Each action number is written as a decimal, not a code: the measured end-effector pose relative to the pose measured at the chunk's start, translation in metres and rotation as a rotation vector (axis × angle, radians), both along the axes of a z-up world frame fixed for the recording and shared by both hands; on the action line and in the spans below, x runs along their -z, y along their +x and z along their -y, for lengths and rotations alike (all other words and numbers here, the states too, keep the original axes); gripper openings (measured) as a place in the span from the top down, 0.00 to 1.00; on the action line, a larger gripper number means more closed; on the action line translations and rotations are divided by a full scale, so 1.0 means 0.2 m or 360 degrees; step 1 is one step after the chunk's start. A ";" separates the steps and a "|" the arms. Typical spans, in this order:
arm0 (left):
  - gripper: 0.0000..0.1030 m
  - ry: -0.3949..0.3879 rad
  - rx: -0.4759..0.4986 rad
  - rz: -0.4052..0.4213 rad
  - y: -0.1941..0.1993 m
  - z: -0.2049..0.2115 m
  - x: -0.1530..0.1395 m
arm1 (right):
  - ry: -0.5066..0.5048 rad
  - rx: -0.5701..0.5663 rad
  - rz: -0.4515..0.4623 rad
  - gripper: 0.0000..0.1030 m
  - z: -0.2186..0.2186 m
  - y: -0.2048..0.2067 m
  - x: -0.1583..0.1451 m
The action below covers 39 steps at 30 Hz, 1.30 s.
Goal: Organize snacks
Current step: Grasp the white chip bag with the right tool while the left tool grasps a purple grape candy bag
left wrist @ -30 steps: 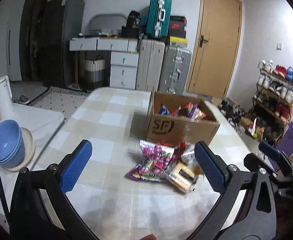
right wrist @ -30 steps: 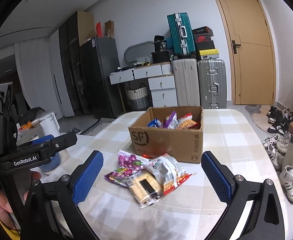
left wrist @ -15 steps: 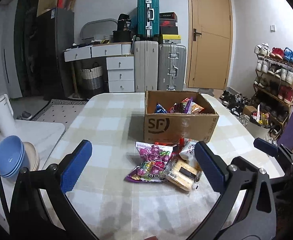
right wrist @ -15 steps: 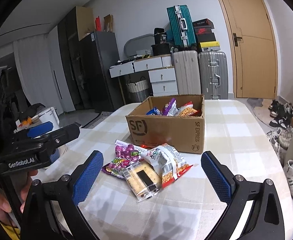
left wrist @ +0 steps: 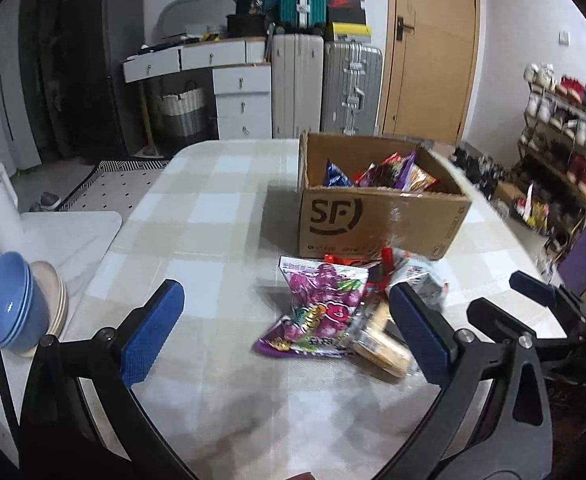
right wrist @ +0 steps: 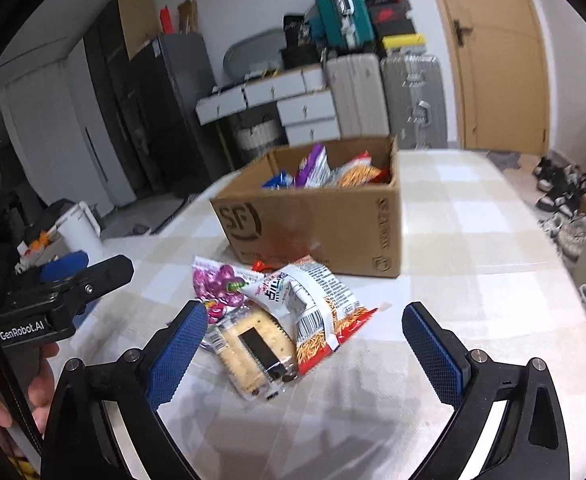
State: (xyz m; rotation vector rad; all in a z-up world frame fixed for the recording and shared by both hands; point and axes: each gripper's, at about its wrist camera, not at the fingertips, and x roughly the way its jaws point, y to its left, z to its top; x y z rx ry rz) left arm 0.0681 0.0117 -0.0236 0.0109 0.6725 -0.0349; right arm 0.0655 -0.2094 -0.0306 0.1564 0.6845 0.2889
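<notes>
1. Because the loose snacks lie heaped in front of the cardboard box, both tongs hover above the checked tablecloth, spread wide and holding nothing.
2. The right gripper has the cracker pack and the noodle-snack bag just ahead between its blue pads, probably for a first pick.
3. The left gripper has the purple candy bag ahead, nearer its right pad.
4. The packets are glossy, crinkled film; the crackers look flat, rigid and rectangular.
5. The box beyond is matte corrugated card, open-topped, already holding several bags.
</notes>
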 end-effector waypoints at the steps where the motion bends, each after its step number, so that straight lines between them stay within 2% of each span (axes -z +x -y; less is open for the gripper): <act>1: 0.01 0.0011 0.0018 -0.0016 0.03 0.00 0.02 | -0.0008 -0.0009 -0.0008 0.03 -0.01 0.04 0.02; 5: 0.01 0.0024 0.0056 -0.0105 0.16 0.00 0.11 | -0.0010 -0.0070 -0.0086 0.03 -0.05 0.20 0.09; 7: 0.01 -0.0106 0.0097 -0.0231 0.25 -0.04 0.18 | 0.0047 -0.0082 -0.0151 0.04 -0.05 0.27 0.13; 8: 0.01 -0.0158 0.0086 -0.0267 0.28 -0.06 0.20 | 0.0059 -0.0092 -0.0197 0.13 -0.06 0.31 0.15; 9: 0.01 -0.0197 0.0073 -0.0289 0.30 -0.09 0.22 | 0.0065 -0.0115 -0.0237 0.26 -0.06 0.35 0.17; 12: 0.01 -0.0280 0.0045 -0.0345 0.37 -0.14 0.27 | 0.0038 -0.0143 -0.0302 0.28 -0.09 0.43 0.23; 16: 0.01 -0.0275 0.0021 -0.0377 0.43 -0.17 0.33 | -0.0010 -0.0187 -0.0315 0.31 -0.12 0.46 0.25; 18: 0.01 -0.0276 0.0016 -0.0400 0.43 -0.17 0.35 | -0.0030 -0.0213 -0.0319 0.47 -0.12 0.45 0.26; 22: 0.01 -0.0302 0.0003 -0.0440 0.45 -0.17 0.39 | -0.0008 -0.0233 -0.0328 0.56 -0.09 0.43 0.28; 24: 0.01 -0.0290 -0.0002 -0.0445 0.42 -0.18 0.38 | -0.0020 -0.0232 -0.0313 0.64 -0.08 0.41 0.27; 30: 0.01 -0.0291 -0.0022 -0.0456 0.43 -0.20 0.41 | -0.0028 -0.0239 -0.0284 0.68 -0.08 0.36 0.24; 34: 0.01 -0.0356 -0.0046 -0.0466 0.42 -0.23 0.41 | -0.0055 -0.0240 -0.0273 0.67 -0.09 0.35 0.24; 37: 0.01 -0.0356 -0.0051 -0.0459 0.42 -0.24 0.40 | -0.0113 -0.0256 -0.0242 0.61 -0.12 0.35 0.25; 39: 0.01 -0.0341 -0.0050 -0.0454 0.43 -0.24 0.40 | -0.0106 -0.0252 -0.0271 0.54 -0.13 0.36 0.27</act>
